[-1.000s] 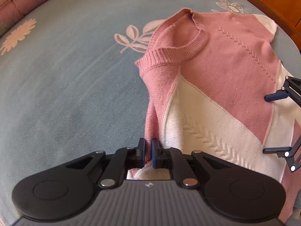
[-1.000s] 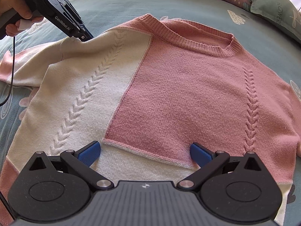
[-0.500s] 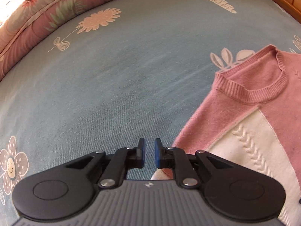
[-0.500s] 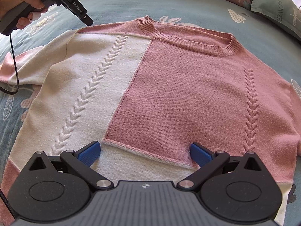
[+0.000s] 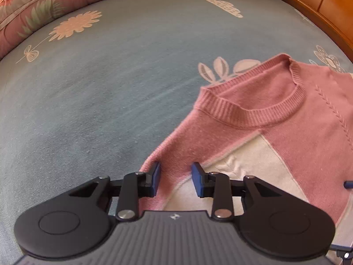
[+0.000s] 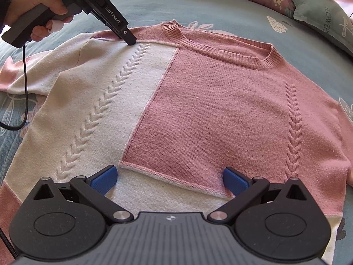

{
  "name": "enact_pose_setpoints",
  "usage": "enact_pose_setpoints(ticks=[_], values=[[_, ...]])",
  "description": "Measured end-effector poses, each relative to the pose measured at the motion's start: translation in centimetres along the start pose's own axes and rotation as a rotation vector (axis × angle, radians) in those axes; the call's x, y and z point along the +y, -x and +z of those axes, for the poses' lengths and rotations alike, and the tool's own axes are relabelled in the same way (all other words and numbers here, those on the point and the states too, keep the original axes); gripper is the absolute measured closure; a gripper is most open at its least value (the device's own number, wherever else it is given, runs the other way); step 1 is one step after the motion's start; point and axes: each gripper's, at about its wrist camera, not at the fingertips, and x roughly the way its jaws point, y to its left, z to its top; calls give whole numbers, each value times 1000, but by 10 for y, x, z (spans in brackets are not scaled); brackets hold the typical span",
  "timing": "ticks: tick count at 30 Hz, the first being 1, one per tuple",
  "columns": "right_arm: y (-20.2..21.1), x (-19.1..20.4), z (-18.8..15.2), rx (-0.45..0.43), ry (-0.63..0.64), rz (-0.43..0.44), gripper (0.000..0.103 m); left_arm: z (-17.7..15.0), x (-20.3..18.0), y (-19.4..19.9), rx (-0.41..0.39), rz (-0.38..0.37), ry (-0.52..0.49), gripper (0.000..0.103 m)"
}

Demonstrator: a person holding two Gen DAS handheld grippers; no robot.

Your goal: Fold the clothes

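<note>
The pink and cream knitted sweater (image 6: 176, 114) lies spread face up on the blue flower-printed bed sheet (image 5: 110, 88), its ribbed collar (image 5: 256, 112) toward the pillows. A second ago the left tongs (image 5: 175, 180) were pressed together on the sweater's shoulder edge; their jaws have just been opening, and now the pads stand a little apart with the pink shoulder cloth lying flat under the gap, not pinched. That reads as a release after straightening the shoulder, so the garment looks laid out and ready for a first fold. The right tongs (image 6: 169, 180) are spread wide above the lower front panel, holding nothing, as before. A hand (image 6: 37, 11) grips the left tool's handle at the upper left of the right wrist view. The sweater's hem sits behind the right tool body, the far sleeve runs off the right edge, and the near sleeve (image 6: 24, 75) lies bunched, its cuff hard to make out.
</note>
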Motion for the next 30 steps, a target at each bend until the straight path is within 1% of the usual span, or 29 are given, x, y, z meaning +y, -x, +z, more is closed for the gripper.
enact_pose_setpoints(ticks=[1, 3, 5, 6, 7, 9, 10, 11, 13, 14, 15, 17, 20, 23, 24, 27, 30], values=[[0, 0, 0, 0, -1, -3, 0, 4, 5, 2, 3, -16, 26, 72], [0, 1, 0, 0, -3, -8, 0, 7, 5, 13, -14, -20, 35, 73], [-1, 2, 0, 0, -5, -13, 0, 5, -1, 25, -23, -34, 5, 72], [-1, 2, 0, 0, -6, -16, 0, 2, -5, 30, -18, -62, 0, 72], [-1, 3, 1, 1, -7, -18, 0, -2, -8, 34, -10, -91, -6, 71], [-1, 3, 1, 1, -9, -23, 0, -16, -17, 37, 32, -141, -31, 71], [-1, 4, 1, 1, -10, -25, 0, -22, -21, 34, 59, -147, -48, 69], [-1, 4, 1, 2, -9, -25, 0, -29, -23, 30, 89, -134, -69, 68], [0, 4, 0, -2, -9, -27, 0, -37, -17, 20, 112, -54, -73, 67], [0, 5, -1, -5, -9, -29, 0, -39, -8, 17, 98, -31, -50, 67], [0, 5, -1, -10, -9, -32, 0, -37, 2, 17, 68, -36, -16, 67], [0, 5, -2, -18, -11, -36, 0, -29, 16, 16, 44, -5, 32, 71], [1, 6, -2, -17, -18, -44, 0, -23, 26, 16, 51, -34, 73, 72], [1, 6, -1, -9, -26, -50, 0, -31, 9, 31, 32, -42, 35, 72], [1, 6, 0, -7, -27, -51, 0, -35, 1, 38, 22, -57, 27, 69], [1, 5, -1, -12, -25, -47, 0, -51, -23, 51, 16, -178, 28, 65], [2, 5, -5, -37, -21, -45, 0, -64, -47, 45, 55, -230, 21, 64]])
